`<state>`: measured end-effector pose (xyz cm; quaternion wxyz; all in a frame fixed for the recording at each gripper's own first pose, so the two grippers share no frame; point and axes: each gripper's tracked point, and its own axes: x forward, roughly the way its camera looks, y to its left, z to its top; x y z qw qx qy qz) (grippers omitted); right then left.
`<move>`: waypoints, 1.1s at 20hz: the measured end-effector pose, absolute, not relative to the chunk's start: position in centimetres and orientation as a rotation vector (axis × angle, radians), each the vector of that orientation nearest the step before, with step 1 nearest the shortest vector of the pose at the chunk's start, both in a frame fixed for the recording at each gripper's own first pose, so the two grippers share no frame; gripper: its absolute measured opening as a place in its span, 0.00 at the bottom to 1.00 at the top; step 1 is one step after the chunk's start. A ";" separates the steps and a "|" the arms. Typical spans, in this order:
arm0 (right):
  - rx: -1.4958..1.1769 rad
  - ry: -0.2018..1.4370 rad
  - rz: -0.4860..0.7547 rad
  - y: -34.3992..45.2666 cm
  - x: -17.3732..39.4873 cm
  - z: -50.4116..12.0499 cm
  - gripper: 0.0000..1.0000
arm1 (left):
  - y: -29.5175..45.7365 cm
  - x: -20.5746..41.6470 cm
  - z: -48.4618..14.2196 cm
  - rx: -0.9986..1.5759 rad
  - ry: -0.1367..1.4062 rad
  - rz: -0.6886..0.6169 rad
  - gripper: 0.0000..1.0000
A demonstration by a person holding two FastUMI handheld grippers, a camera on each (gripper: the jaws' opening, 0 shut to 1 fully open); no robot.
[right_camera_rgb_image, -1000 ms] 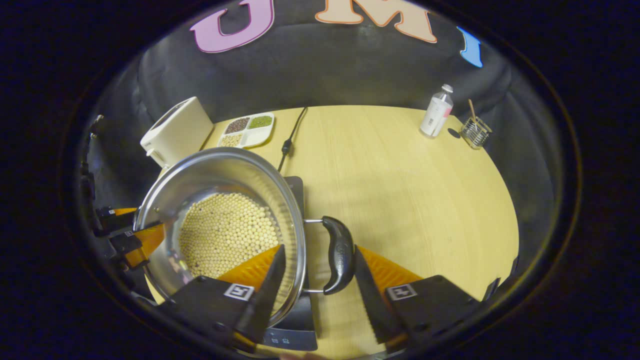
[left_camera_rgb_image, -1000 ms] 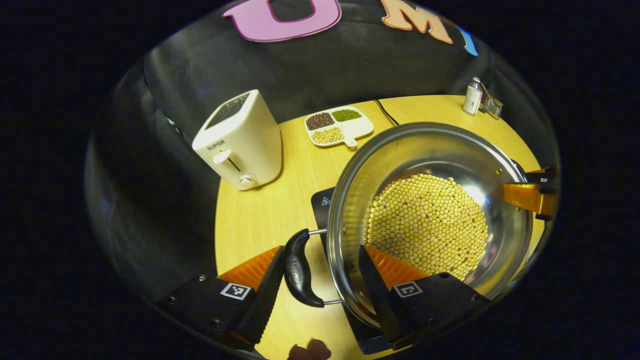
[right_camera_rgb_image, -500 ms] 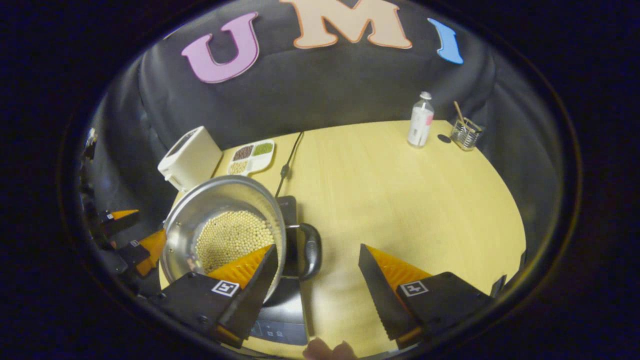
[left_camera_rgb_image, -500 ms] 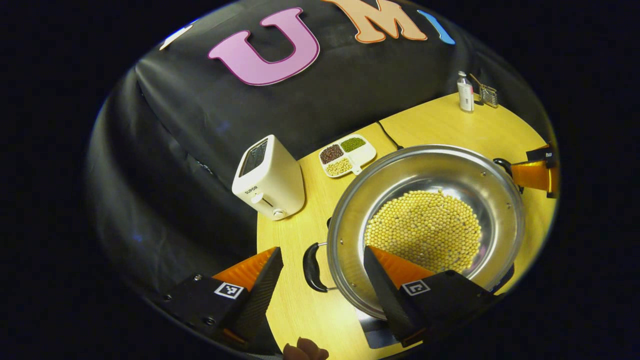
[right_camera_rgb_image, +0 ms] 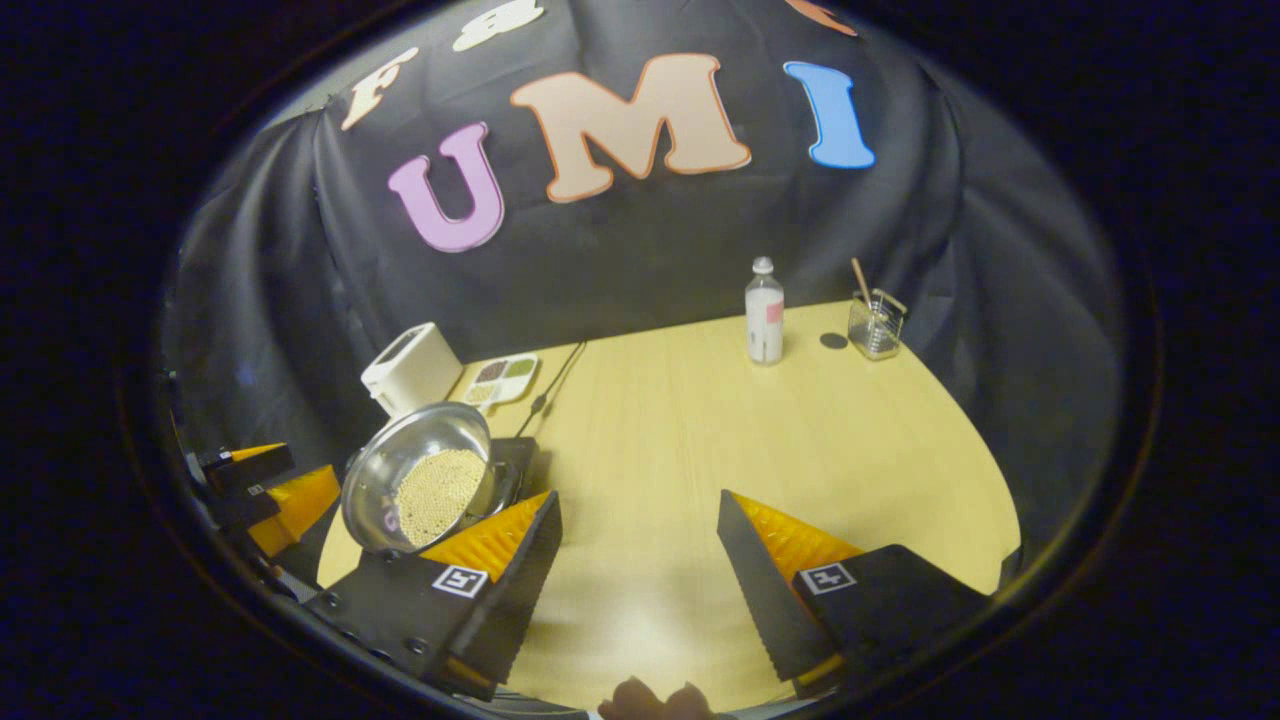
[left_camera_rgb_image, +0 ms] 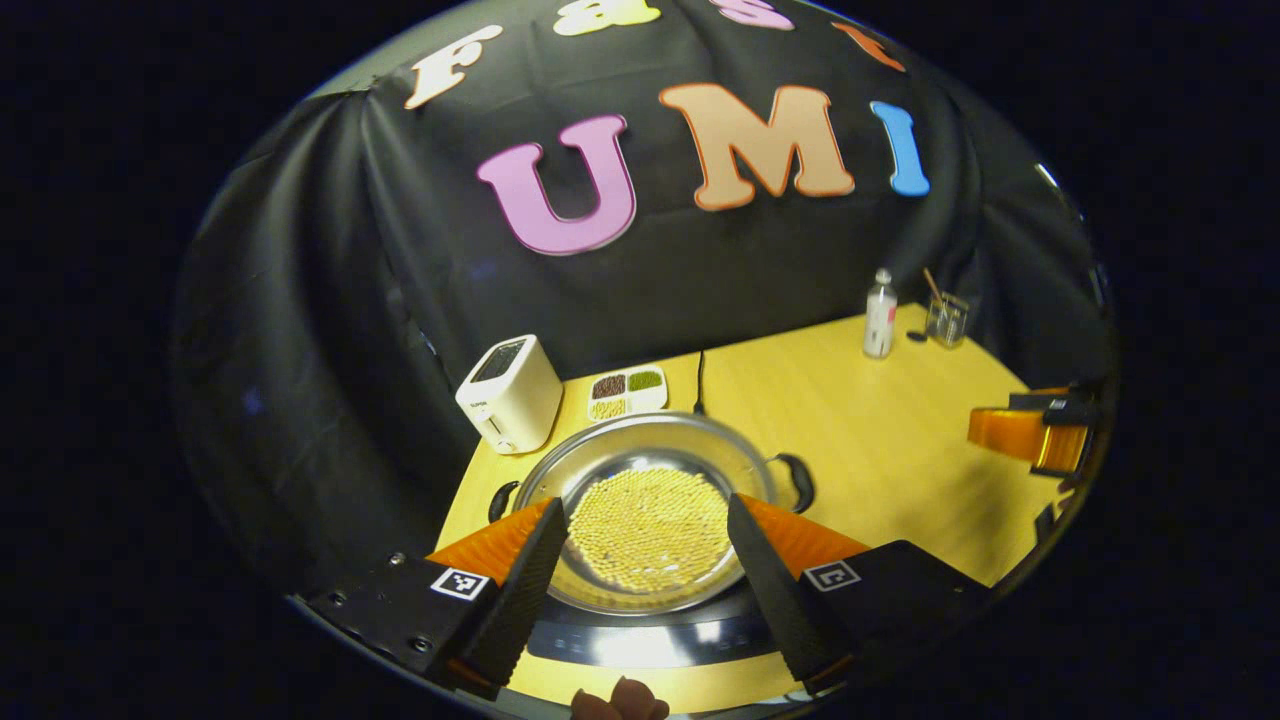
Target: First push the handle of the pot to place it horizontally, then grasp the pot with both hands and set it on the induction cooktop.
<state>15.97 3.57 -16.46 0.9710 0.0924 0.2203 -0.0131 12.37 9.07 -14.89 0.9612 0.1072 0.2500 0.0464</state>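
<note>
Claws [left_camera_rgb_image: 645,560] withdrawn, pot [left_camera_rgb_image: 650,525] apparently on cooktop [left_camera_rgb_image: 640,640]

So the pot [left_camera_rgb_image: 650,520] is a wide, shallow stainless steel one, its bottom covered with small yellow beans. It sits upright on the black induction cooktop [left_camera_rgb_image: 650,640] near the table's front edge. Both black side handles [left_camera_rgb_image: 797,482] stick out level, left and right. In the right gripper view the pot [right_camera_rgb_image: 420,485] is on the cooktop [right_camera_rgb_image: 515,465] too.

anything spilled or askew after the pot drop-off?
Nothing stands out. The pot sits level on the induction cooktop, soybeans all inside, none on the table. Both the left gripper and the right gripper are open, clear of it.
</note>
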 end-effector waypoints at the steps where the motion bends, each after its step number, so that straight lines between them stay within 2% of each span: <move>1: 0.194 0.418 -0.019 2.9 15.3 -15.0 0.97 | 7.4 12.0 -13.5 0.176 0.470 0.097 0.98; 2: 0.202 0.369 -0.008 2.2 14.6 -12.7 0.94 | 5.9 11.6 -11.4 0.146 0.419 0.092 0.98; 9: 0.112 -0.034 -0.037 -2.4 9.4 2.4 0.92 | 1.0 11.0 2.4 0.067 0.040 0.062 0.97; 10: 0.090 -0.072 -0.043 -2.7 8.5 3.4 0.92 | 0.8 10.5 3.8 0.046 0.010 0.058 1.00; 11: 0.071 -0.106 -0.049 -3.0 7.8 4.2 0.92 | 1.0 9.9 4.6 0.038 -0.010 0.062 0.97; 15: 0.043 -0.237 -0.098 -2.9 4.4 7.3 0.92 | 1.1 7.7 6.6 0.065 -0.071 0.044 0.99; 16: 0.031 -0.238 -0.102 -2.6 3.9 7.1 0.92 | 1.1 7.3 6.3 0.082 -0.063 0.035 0.96; 17: 0.013 -0.221 -0.121 -2.5 3.5 6.3 0.96 | 1.1 6.8 6.0 0.092 -0.061 0.024 0.99; 18: 0.002 -0.209 -0.122 -2.3 2.9 5.8 0.92 | 0.9 6.5 6.0 0.089 -0.072 0.008 0.97; 22: 0.018 -0.202 -0.138 -0.5 1.1 5.9 0.96 | 0.6 5.3 6.0 0.072 -0.077 -0.024 0.99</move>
